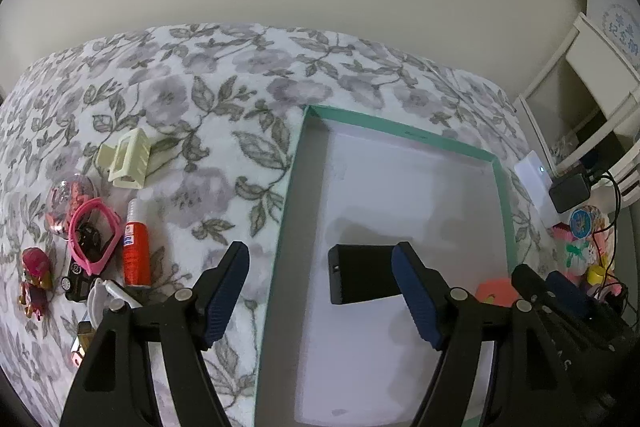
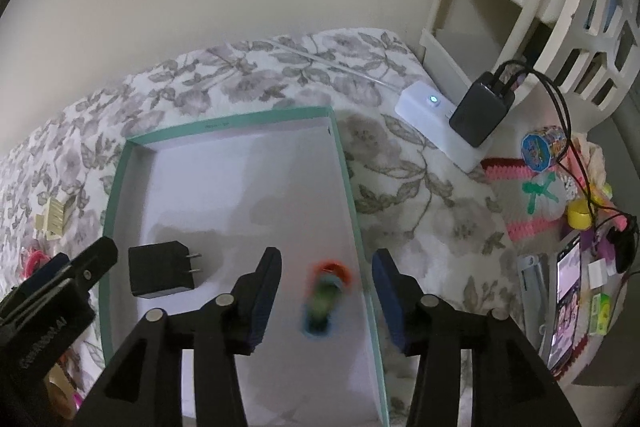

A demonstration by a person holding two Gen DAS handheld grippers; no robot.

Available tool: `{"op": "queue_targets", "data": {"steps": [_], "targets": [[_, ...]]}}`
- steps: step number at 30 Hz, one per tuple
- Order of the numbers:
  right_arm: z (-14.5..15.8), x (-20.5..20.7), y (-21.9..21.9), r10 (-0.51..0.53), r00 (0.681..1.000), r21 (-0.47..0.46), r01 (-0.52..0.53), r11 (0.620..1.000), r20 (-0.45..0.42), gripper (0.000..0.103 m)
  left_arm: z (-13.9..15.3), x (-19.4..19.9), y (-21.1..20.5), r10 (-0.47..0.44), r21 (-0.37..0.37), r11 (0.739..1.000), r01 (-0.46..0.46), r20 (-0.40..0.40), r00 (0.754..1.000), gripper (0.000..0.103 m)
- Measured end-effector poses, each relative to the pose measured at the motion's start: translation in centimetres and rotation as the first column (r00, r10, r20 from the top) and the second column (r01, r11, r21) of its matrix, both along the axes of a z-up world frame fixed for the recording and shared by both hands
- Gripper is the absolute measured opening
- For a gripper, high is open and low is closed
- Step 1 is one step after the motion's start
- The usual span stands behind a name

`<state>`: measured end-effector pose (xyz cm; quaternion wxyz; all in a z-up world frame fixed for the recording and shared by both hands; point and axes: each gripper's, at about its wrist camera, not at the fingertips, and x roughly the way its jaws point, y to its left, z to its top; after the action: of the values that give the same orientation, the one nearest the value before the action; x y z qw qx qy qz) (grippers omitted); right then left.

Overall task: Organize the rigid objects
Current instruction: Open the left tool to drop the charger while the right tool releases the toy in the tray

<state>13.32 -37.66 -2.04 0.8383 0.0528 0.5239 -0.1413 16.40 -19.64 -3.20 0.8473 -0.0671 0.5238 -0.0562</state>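
Note:
A teal-rimmed white box (image 1: pixel 292 187) lies open on the floral bedspread; it also shows in the right wrist view (image 2: pixel 120 179). A black plug adapter (image 1: pixel 362 273) lies inside it (image 2: pixel 160 269). A blurred orange, green and blue toy (image 2: pixel 324 297) is in the box between my right gripper's open fingers (image 2: pixel 326 299). My left gripper (image 1: pixel 320 291) is open and empty above the box's left rim. Left of the box lie a cream hair claw (image 1: pixel 126 159), an orange tube (image 1: pixel 136 253), pink goggles (image 1: pixel 94 235), a toy car (image 1: pixel 78 277) and a small doll (image 1: pixel 34 279).
A white power strip (image 2: pixel 444 123) with a black charger (image 2: pixel 480 111) and cables sits at the bed's right edge. Beyond it are white shelves (image 2: pixel 496 7), a phone (image 2: pixel 566 303), a tape roll (image 2: pixel 542 147) and small clutter. A wall runs behind the bed.

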Motion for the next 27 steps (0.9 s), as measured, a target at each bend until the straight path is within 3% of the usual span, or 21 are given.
{"op": "queue_targets", "data": {"steps": [2, 3, 5, 7, 14, 16, 27], "targets": [[0.2, 0.0, 0.2, 0.008, 1.0, -0.01, -0.008, 1.0, 0.006, 0.053, 0.1, -0.1, 0.4, 0.012, -0.002, 1.0, -0.012, 0.007, 1.0, 0.089], [0.3, 0.0, 0.3, 0.012, 1.0, -0.014, -0.012, 1.0, 0.01, 0.06, 0.2, -0.1, 0.6, 0.019, -0.002, 1.0, -0.019, 0.013, 1.0, 0.094], [0.4, 0.0, 0.5, 0.018, 1.0, -0.023, -0.017, 1.0, 0.022, 0.07, 0.4, -0.3, 1.2, 0.032, -0.006, 0.999, -0.032, 0.025, 0.999, 0.094], [0.3, 0.0, 0.6, 0.021, 1.0, -0.021, -0.02, 1.0, 0.024, 0.071, 0.5, -0.3, 1.7, 0.044, -0.014, 0.999, -0.044, 0.032, 0.999, 0.094], [-0.2, 0.1, 0.5, 0.015, 0.999, -0.013, -0.015, 1.0, 0.04, 0.103, 0.4, -0.4, 3.1, 0.077, -0.03, 0.997, -0.075, 0.065, 0.995, 0.096], [-0.1, 0.1, 0.4, 0.012, 0.999, -0.012, -0.012, 1.0, 0.052, 0.103, 0.3, -0.4, 3.4, 0.084, -0.044, 0.996, -0.081, 0.067, 0.994, 0.103], [0.8, -0.1, 1.3, 0.027, 0.995, -0.012, -0.026, 1.0, 0.096, 0.103, 1.4, -1.7, 5.4, 0.124, -0.152, 0.983, -0.104, 0.132, 0.983, 0.103]]}}
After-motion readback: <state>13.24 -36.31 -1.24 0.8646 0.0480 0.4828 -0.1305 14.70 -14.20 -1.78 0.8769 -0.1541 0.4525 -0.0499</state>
